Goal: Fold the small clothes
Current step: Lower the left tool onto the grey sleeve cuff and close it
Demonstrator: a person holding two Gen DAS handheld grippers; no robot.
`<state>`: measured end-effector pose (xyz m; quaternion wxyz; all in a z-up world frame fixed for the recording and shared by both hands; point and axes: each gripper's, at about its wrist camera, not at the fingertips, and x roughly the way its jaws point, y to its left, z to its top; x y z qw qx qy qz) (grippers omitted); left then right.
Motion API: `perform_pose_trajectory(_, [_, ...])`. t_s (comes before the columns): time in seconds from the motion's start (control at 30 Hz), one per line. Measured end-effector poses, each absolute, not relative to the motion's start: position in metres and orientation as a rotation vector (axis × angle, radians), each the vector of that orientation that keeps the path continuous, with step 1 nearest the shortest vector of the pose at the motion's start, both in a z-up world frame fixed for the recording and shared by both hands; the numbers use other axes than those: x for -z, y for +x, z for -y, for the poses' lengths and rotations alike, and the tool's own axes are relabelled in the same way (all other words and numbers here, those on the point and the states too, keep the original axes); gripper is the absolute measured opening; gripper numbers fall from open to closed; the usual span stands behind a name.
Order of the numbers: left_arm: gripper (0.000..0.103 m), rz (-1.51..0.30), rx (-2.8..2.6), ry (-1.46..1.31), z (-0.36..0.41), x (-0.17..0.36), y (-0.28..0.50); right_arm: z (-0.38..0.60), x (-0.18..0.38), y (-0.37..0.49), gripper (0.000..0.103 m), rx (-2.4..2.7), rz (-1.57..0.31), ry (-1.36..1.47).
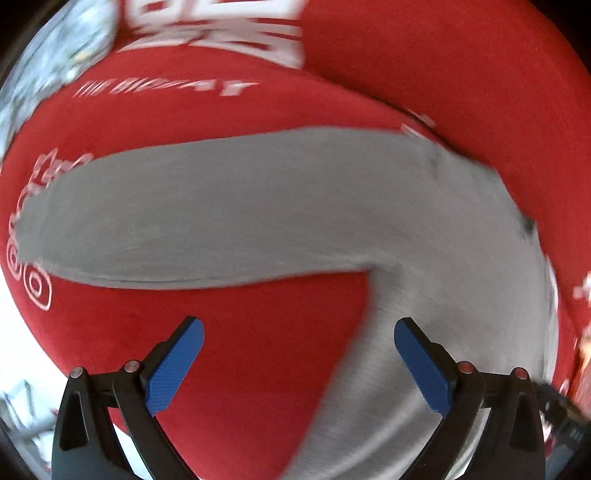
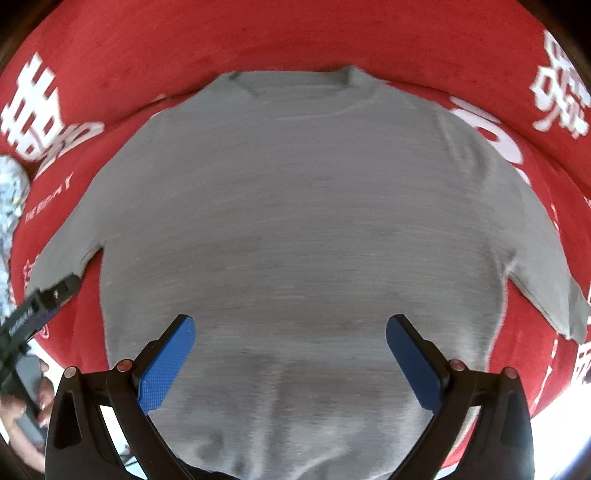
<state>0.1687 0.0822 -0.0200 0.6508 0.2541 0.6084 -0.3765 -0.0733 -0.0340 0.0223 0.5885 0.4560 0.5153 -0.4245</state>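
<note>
The small grey knit short-sleeved shirt (image 2: 295,221) is lying flat, front-down or front-up I can't tell, on a red cloth with white printed characters (image 2: 258,33) covering the counter; collar is pointing away from the right tool (image 2: 290,363), hem running under it toward the near edge. Right tool's blue-padded fingers are standing wide apart, holding nothing, hovering over the lower middle of the shirt body, so the shirt's long axis (hem to collar) is running straight ahead of it. Left tool (image 1: 299,363) is also spread apart and empty, sitting off to the shirt's left side: one blue pad over bare red cloth, the other over the grey body edge, w/ the left sleeve (image 1: 207,210) stretching across its view, just ahead. So left tool is nearer the left sleeve, right tool nearer the hem and the right sleeve (image 2: 546,280). In the right wrist view the left tool's black body is showing just beside the left sleeve cuff. Judgement: next move prob. calls for pinching a sleeve or side edge and carrying it in toward the shirt's centre line. Room: red cloth is lying bare all round the shirt; a pale patterned fabric (image 2: 11,206) is sitting well left of the left sleeve, clear of the fold path. Frames are motion-blurred, so fine edges are uncertain.
</note>
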Motion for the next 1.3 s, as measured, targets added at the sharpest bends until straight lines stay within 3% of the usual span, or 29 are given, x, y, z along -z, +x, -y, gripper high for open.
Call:
perform_pose_trajectory(0.33, [0.103, -1.596, 0.738, 0.110, -0.113, 0.089, 0.244, 0.019, -0.012, -0.026, 0.103, 0.905, -1.235, 1.035])
perform_pose_trajectory(0.7, [0.103, -1.494, 0.754, -0.146, -0.113, 0.069, 0.291, 0.008, -0.006, 0.000, 0.103, 0.879, -1.246, 1.039])
perform_pose_trajectory(0.8, [0.076, -1.446, 0.704, -0.068, -0.110, 0.063, 0.294, 0.006, -0.005, 0.001, 0.103, 0.881, -1.243, 1.047])
perform_pose_trajectory(0.83, [0.059, -1.440, 0.689, -0.048, -0.110, 0.062, 0.296, 0.006, -0.004, 0.001, 0.103, 0.884, -1.241, 1.050])
perform_pose_trajectory(0.87, [0.035, -1.433, 0.671, -0.029, -0.112, 0.062, 0.297, 0.006, -0.004, 0.001, 0.103, 0.885, -1.240, 1.052])
perform_pose_trajectory(0.93, [0.010, -1.415, 0.657, 0.029, -0.111, 0.066, 0.301, 0.006, -0.005, 0.000, 0.103, 0.885, -1.236, 1.056])
perform_pose_trajectory(1.07, [0.008, -1.346, 0.692, 0.099, -0.106, 0.055, 0.296, 0.005, -0.007, -0.006, 0.103, 0.884, -1.224, 1.064])
perform_pose_trajectory(1.3, [0.007, -1.044, 0.913, 0.295, -0.055, -0.019, 0.249, 0.005, -0.012, -0.031, 0.103, 0.916, -1.176, 1.118])
